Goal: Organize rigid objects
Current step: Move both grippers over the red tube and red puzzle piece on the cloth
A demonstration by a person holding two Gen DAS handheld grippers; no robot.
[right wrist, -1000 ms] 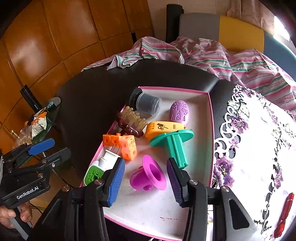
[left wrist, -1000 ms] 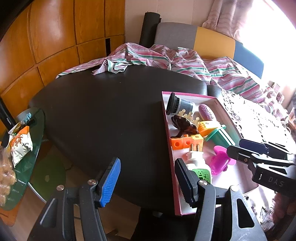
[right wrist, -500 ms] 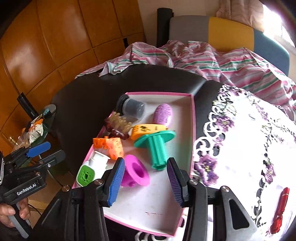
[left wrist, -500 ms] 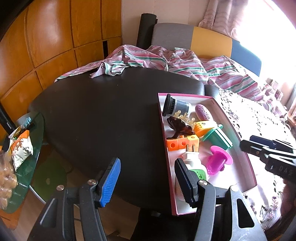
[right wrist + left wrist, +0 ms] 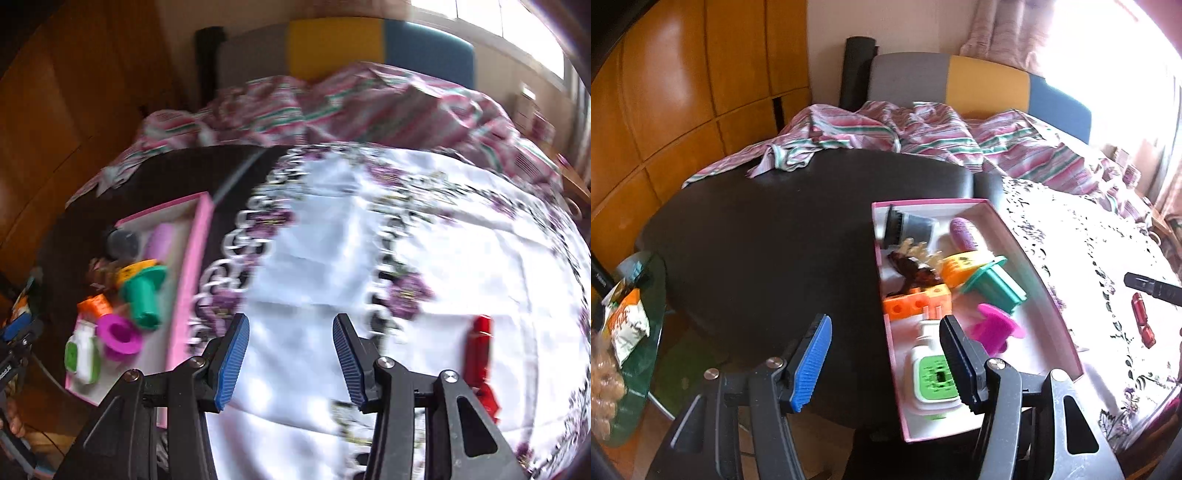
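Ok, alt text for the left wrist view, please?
A pink-rimmed tray of small plastic items, among them a magenta funnel and a teal piece, sits on a dark table. The left gripper frames the foreground, jaws open and empty; a red object lies on the floral cloth.

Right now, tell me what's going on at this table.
A person is sorting small rigid items with a hand-held gripper in each hand. Most items already lie in the pink tray: a teal piece, a magenta cup, orange blocks and a green-faced plug. The left gripper hangs open and empty at the tray's near corner. The right gripper, also open and empty, is over the flowered cloth, with a red item lying just to its right, untouched.
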